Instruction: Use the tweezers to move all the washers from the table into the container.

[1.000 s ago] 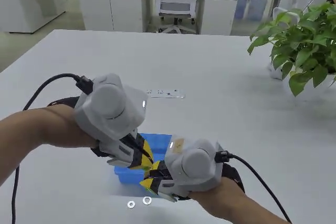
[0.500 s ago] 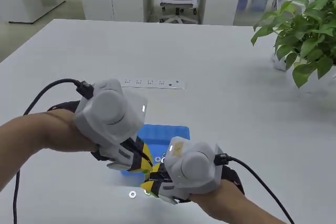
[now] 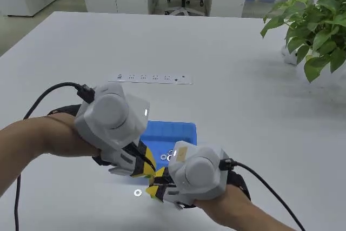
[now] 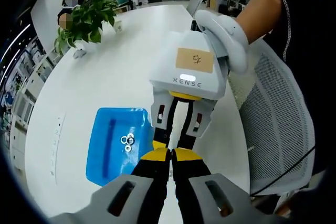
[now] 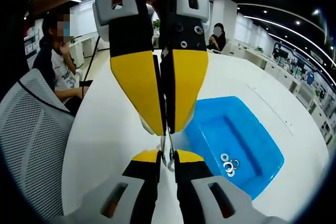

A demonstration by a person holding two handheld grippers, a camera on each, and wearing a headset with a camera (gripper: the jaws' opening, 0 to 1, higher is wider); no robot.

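Several washers (image 3: 167,156) are already seen lying in a small cluster inside the blue container (image 3: 178,132), so most of the task is judged to be done. One washer (image 3: 138,192) is left on the white surface (image 3: 243,106), just beside the container's near edge; whether more are hidden beneath the tools cannot be told.

The tweezers (image 5: 166,148) are held upright between the two tools, which are brought nose to nose over the container's near left corner. The left tool (image 5: 164,127) is closed, its yellow pads pressed flat on the tweezers' shaft. The right tool (image 5: 167,158) is drawn nearly together about the tweezers' lower end and appears to be clamping it.

In the head view the remaining washer is found on the surface just left of and slightly nearer than the right tool's jaws, close to them but not touched. No washer is seen carried in the tweezers, so one more pick is judged to be needed.
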